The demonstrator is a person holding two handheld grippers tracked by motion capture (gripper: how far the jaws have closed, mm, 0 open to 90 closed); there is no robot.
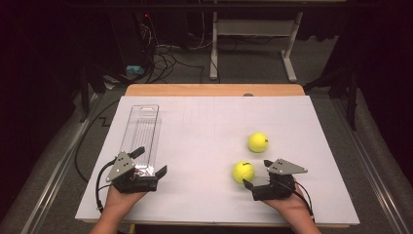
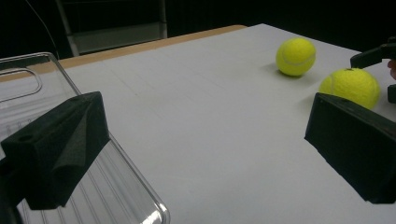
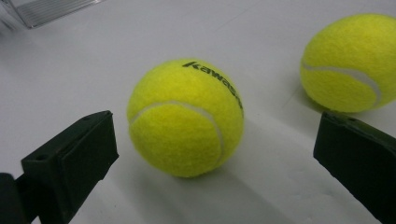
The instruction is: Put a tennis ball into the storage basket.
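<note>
The near tennis ball [image 1: 242, 171], lower centre-right of the high view with the second ball [image 1: 257, 142] just above, looks light, fuzzy and springy, best pinched across its middle; the right gripper [image 1: 255, 174] sits low beside it, jaws spread, while the left gripper [image 1: 152, 161] gapes empty over the clear tray [image 1: 141, 131]

Two yellow tennis balls: near ball [image 1: 243, 171] at table's four o'clock; far ball [image 1: 258, 142] just beyond, apart.
</note>
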